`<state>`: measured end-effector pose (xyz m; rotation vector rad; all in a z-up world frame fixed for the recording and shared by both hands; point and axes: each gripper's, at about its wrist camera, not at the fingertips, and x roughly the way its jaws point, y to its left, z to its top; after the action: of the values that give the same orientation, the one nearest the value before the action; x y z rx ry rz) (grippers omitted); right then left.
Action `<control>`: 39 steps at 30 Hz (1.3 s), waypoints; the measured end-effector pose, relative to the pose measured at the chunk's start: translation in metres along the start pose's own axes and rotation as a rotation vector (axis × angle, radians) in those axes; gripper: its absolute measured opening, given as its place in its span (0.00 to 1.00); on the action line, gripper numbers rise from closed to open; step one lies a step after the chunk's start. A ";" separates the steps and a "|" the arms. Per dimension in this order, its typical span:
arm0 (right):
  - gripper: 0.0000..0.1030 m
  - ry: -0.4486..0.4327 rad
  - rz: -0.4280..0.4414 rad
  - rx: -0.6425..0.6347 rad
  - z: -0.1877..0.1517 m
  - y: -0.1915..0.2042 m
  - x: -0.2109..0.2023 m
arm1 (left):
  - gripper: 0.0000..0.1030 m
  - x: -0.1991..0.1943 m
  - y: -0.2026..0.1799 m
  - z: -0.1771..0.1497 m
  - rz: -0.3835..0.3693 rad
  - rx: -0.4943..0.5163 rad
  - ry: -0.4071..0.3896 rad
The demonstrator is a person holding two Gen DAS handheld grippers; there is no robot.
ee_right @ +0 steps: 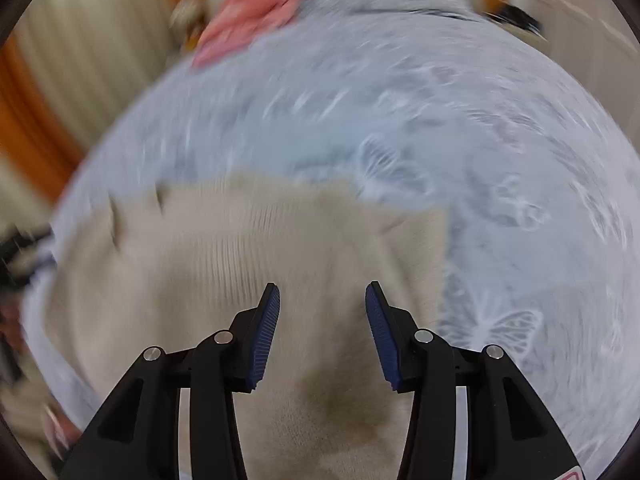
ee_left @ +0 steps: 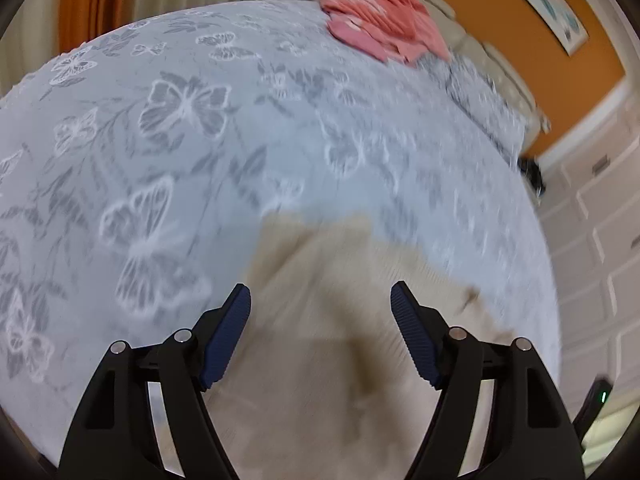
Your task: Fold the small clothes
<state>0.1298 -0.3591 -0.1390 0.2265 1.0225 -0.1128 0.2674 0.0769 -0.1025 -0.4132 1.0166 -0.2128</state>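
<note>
Cream ribbed garment [ee_left: 320,280], pale blue bedspread [ee_left: 200,140] with white-grey butterflies, pink clothes [ee_left: 380,20], orange wall [ee_left: 520,40]

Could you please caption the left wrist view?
Open left gripper above a beige garment on the butterfly-print bedspread.

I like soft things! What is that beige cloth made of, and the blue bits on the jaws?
The beige cloth looks like soft knit, maybe wool or cotton: fine ribs show across it. The blue pads look like matte rubber or plastic, with small grooves for grip. Blur leaves both uncertain.
</note>
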 end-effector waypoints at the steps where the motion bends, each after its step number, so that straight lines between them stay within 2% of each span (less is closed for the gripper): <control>1: 0.41 0.025 -0.018 -0.033 -0.001 0.006 0.013 | 0.70 0.003 0.001 -0.006 0.017 0.012 0.010; 3: 0.04 0.074 -0.033 -0.039 0.002 0.005 0.032 | 0.70 0.017 0.004 -0.021 0.085 0.034 0.058; 4: 0.04 0.081 -0.037 -0.031 0.007 0.003 0.032 | 0.69 0.022 0.008 -0.026 0.115 0.040 0.076; 8: 0.04 -0.101 0.012 0.143 0.041 -0.038 -0.017 | 0.70 0.026 0.015 -0.032 0.182 0.079 0.073; 9: 0.04 -0.104 0.004 0.187 0.043 -0.051 -0.016 | 0.70 0.029 0.017 -0.033 0.208 0.084 0.080; 11: 0.04 0.025 -0.051 0.281 0.039 -0.089 0.014 | 0.72 0.041 0.030 -0.034 0.240 0.049 0.117; 13: 0.09 0.076 -0.036 0.300 0.033 -0.096 0.024 | 0.72 0.041 0.039 -0.033 0.212 -0.024 0.120; 14: 0.15 0.047 -0.009 0.285 0.032 -0.090 0.016 | 0.70 0.035 0.039 -0.031 0.201 -0.046 0.108; 16: 0.35 -0.022 0.002 0.242 0.030 -0.075 0.000 | 0.71 0.020 0.031 -0.025 0.161 -0.034 0.062; 17: 0.51 -0.048 0.001 0.219 0.030 -0.066 -0.006 | 0.71 0.016 0.026 -0.023 0.144 -0.020 0.044; 19: 0.53 -0.056 0.002 0.173 0.033 -0.053 -0.005 | 0.73 0.011 0.010 -0.011 0.112 0.018 0.016; 21: 0.53 -0.031 -0.017 0.153 0.039 -0.048 0.003 | 0.82 0.018 -0.010 0.001 0.093 0.069 0.011; 24: 0.53 0.024 -0.057 0.214 0.046 -0.057 0.035 | 0.84 0.057 -0.037 0.016 0.104 0.168 0.087; 25: 0.50 0.055 -0.040 0.244 0.047 -0.061 0.045 | 0.81 0.069 -0.039 0.018 0.117 0.186 0.110; 26: 0.20 0.080 -0.016 0.259 0.046 -0.062 0.051 | 0.46 0.086 -0.040 0.020 0.136 0.205 0.141; 27: 0.07 0.103 0.013 0.263 0.047 -0.062 0.054 | 0.16 0.095 -0.038 0.022 0.156 0.205 0.163; 28: 0.07 0.073 0.033 0.257 0.052 -0.057 0.047 | 0.14 0.095 -0.031 0.029 0.144 0.152 0.156; 29: 0.07 0.014 0.067 0.235 0.056 -0.050 0.033 | 0.09 0.088 -0.026 0.035 0.087 0.094 0.134; 31: 0.07 -0.075 0.113 0.204 0.066 -0.042 0.009 | 0.08 0.071 -0.018 0.049 0.028 0.022 0.071; 33: 0.07 -0.113 0.130 0.203 0.074 -0.042 0.003 | 0.08 0.062 -0.015 0.060 0.037 0.017 0.033; 34: 0.08 -0.113 0.122 0.213 0.077 -0.045 0.009 | 0.08 0.064 -0.014 0.063 0.060 0.020 0.031; 35: 0.12 -0.077 0.100 0.227 0.078 -0.050 0.027 | 0.09 0.074 -0.011 0.064 0.105 0.029 0.040; 36: 0.14 -0.019 0.066 0.234 0.076 -0.053 0.048 | 0.13 0.085 -0.007 0.063 0.136 0.031 0.063; 37: 0.15 0.042 0.018 0.238 0.072 -0.057 0.065 | 0.14 0.101 -0.002 0.059 0.170 0.024 0.118; 38: 0.18 0.101 -0.034 0.244 0.067 -0.060 0.078 | 0.14 0.106 0.001 0.057 0.175 0.024 0.139; 39: 0.18 0.073 -0.025 0.263 0.065 -0.061 0.073 | 0.14 0.102 0.000 0.055 0.176 0.032 0.127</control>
<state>0.2090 -0.4328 -0.1769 0.4599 1.0831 -0.2635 0.3668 0.0527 -0.1568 -0.2817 1.1662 -0.0975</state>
